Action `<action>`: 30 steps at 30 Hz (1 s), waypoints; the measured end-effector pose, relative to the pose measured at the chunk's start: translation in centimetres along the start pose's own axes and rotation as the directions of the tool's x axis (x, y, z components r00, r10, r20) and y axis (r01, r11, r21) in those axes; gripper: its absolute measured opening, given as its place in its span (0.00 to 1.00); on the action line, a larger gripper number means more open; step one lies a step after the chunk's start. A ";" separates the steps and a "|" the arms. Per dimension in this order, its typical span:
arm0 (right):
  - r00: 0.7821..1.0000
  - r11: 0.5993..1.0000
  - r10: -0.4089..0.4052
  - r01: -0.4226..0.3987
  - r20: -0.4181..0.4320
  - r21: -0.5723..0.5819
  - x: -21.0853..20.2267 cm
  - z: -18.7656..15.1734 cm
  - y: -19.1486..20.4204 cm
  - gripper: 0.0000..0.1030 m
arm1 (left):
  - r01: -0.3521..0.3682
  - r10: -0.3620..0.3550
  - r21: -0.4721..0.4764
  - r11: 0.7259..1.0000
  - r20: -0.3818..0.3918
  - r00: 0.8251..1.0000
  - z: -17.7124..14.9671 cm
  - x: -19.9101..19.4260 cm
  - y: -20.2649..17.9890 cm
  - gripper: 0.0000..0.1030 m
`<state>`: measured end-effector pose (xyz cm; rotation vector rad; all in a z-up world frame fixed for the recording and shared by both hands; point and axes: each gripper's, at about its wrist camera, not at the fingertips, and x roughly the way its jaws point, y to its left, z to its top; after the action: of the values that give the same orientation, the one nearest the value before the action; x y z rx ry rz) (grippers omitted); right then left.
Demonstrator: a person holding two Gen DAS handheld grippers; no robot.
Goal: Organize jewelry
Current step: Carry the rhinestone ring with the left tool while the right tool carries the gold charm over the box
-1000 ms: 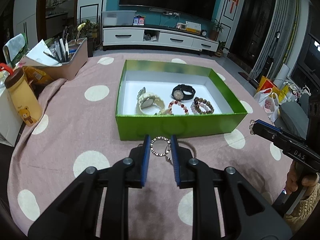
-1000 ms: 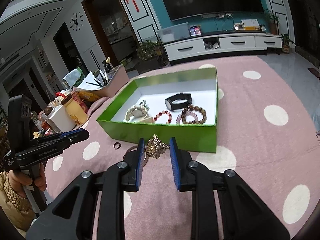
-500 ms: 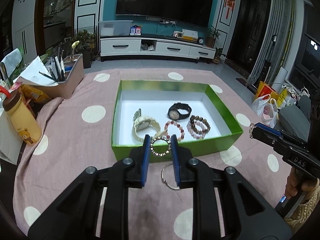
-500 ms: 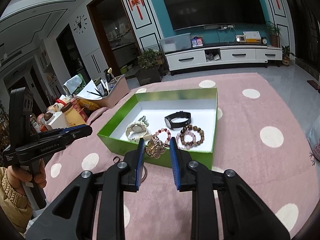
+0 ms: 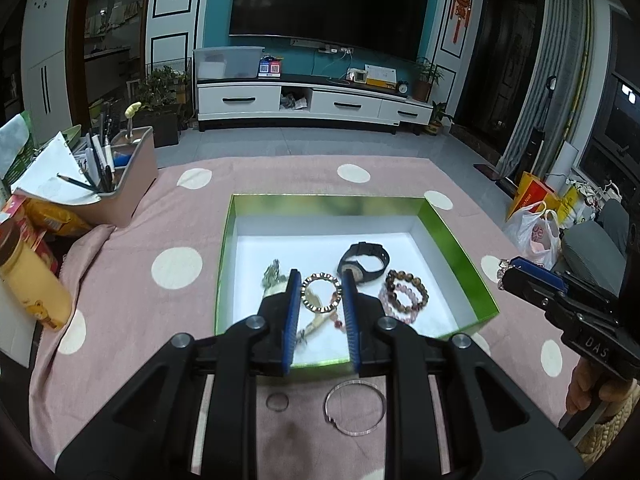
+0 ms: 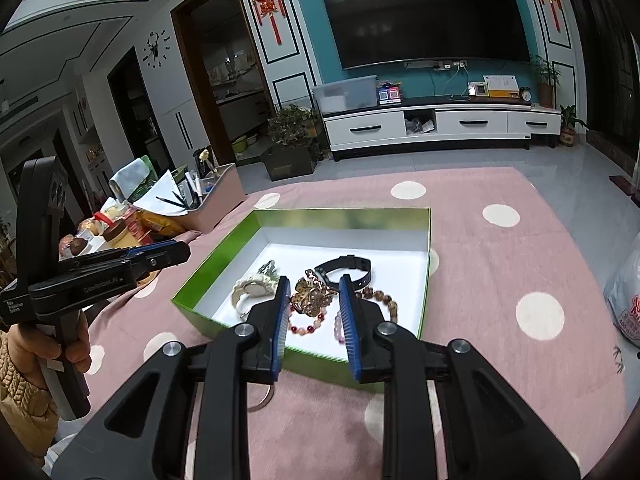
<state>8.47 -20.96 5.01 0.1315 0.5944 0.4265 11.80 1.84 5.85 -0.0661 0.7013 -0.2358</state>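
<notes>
While pinched between the left gripper's blue ribbed pads, a thin beaded ring bracelet hangs over the green box. Nearby, the right gripper clamps a gold filigree piece, perhaps a brooch. A plain metal bangle lies on the pink spotted cloth.

Below the left gripper, the box holds a watch ahead-right; a bangle lies behind, outside.
</notes>
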 end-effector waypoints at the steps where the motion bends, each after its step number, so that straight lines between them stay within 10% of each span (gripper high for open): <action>1: 1.000 1.000 -0.003 0.003 -0.002 -0.003 0.4 0.3 0.0 0.24 | -0.001 0.001 -0.001 1.000 -0.002 1.000 0.2 0.3 0.0 0.20; 30: 0.996 0.999 -0.051 0.051 -0.073 0.000 6.7 2.0 -1.9 0.24 | 0.000 0.002 0.021 1.000 -0.080 0.997 2.6 8.4 -0.8 0.20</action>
<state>15.22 -19.79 2.73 0.1026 0.6687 0.3820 19.49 -1.02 2.67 -0.0363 0.7780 -0.2457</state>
